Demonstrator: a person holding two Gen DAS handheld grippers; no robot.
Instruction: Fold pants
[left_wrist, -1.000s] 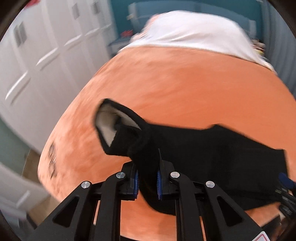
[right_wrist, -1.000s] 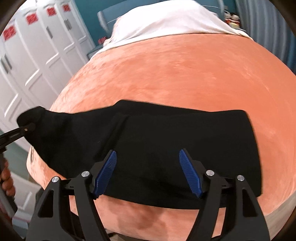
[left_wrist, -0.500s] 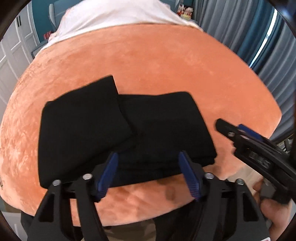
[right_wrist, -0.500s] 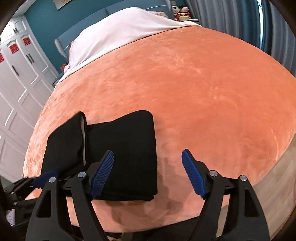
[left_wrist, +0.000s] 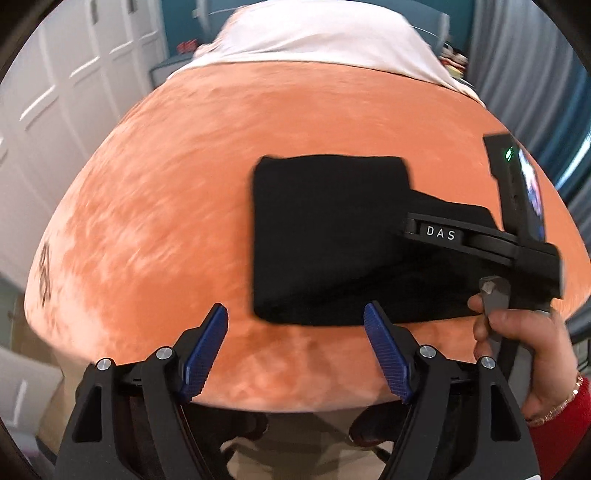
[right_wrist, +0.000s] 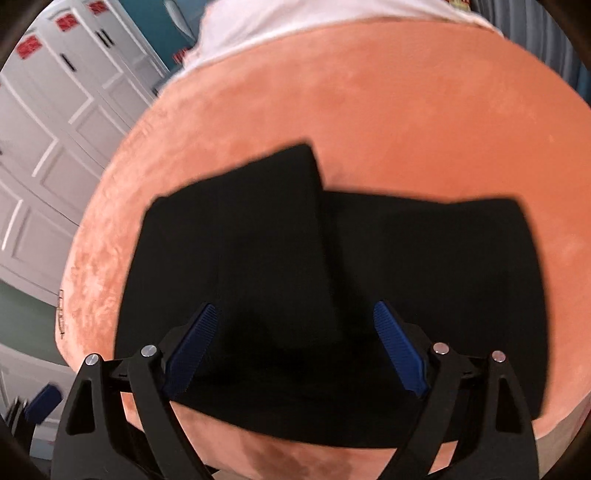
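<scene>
Both claws are spread wide and hold nothing. Right claw (right_wrist: 299, 347) hovers directly over the black pants (right_wrist: 332, 280), which lie folded into a compact stack at the near edge of the orange bed (right_wrist: 424, 122), long axis running left to right. Left claw (left_wrist: 295, 347) sits off the stack's left end, the pants (left_wrist: 325, 236) ahead and to its right. The right claw looks the nearer for any final tidying.
</scene>
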